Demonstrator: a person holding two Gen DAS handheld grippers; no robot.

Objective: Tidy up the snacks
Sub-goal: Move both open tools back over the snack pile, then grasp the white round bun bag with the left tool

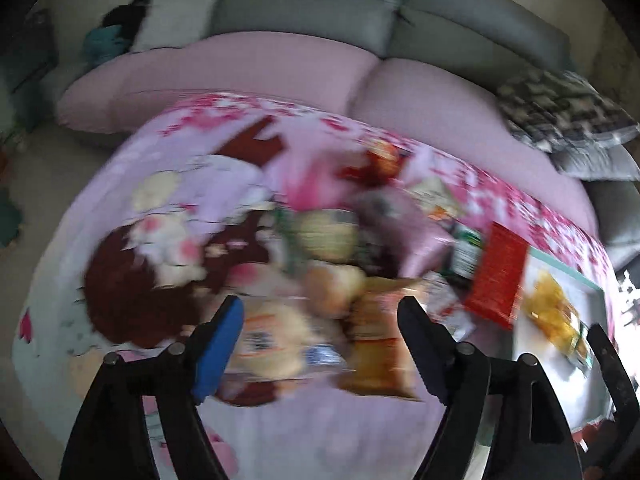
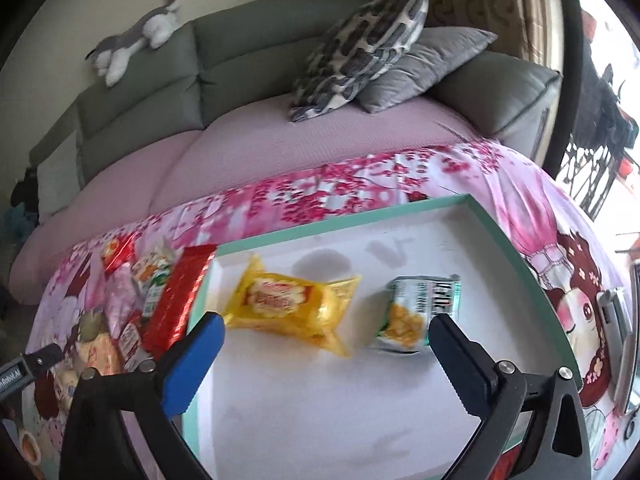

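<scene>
Our right tool hangs released, jaws wide, nothing between the pads, above the white tray. In the tray lie a yellow packet and, just right of it, a green-and-silver packet, apart from each other. A red box leans on the tray's left rim. Our left tool is also released, over the blurred snack pile on the pink-clothed surface. Grey sofa beyond.
</scene>
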